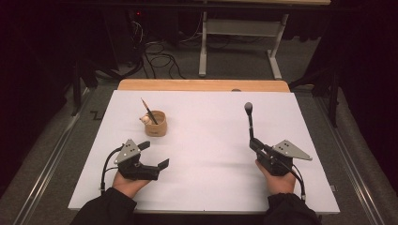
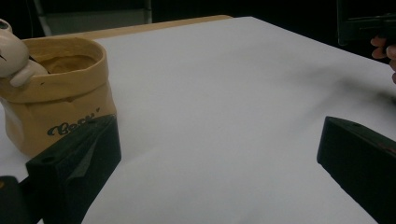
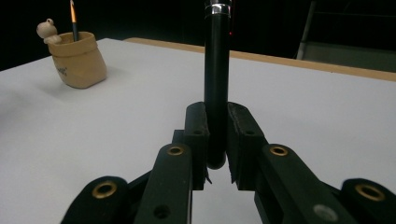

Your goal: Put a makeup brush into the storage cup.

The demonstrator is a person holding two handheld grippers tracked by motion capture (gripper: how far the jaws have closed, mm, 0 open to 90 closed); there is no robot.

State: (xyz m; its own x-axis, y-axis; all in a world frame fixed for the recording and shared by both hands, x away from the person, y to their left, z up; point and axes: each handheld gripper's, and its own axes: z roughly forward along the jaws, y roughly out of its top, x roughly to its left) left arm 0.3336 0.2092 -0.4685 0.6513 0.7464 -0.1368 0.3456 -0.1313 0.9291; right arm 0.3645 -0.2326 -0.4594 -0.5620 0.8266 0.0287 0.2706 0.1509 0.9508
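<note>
A tan pouch-shaped holder (image 1: pixel 156 124) stands on the white table top (image 1: pixel 206 122), left of centre, with a pencil (image 1: pixel 148 110) and a small cream figurine (image 1: pixel 145 120) at its rim. My left gripper (image 1: pixel 154 155) rests just in front of it, open and with nothing between its jaws; in the left gripper view (image 2: pixel 217 154) the holder (image 2: pixel 60 93) sits just beyond the left jaw. At the right side my right gripper (image 1: pixel 252 140) is shut on a black pen (image 1: pixel 249 121) that points away from me. In the right gripper view (image 3: pixel 217 135) the pen (image 3: pixel 216 79) rises between the pads.
A wooden strip (image 1: pixel 202 85) runs along the table's far edge. Beyond it stand a white metal frame (image 1: pixel 239 42) and loose cables (image 1: pixel 159 58) on the floor. The person's other hand (image 2: pixel 385 49) appears at the top right of the left gripper view.
</note>
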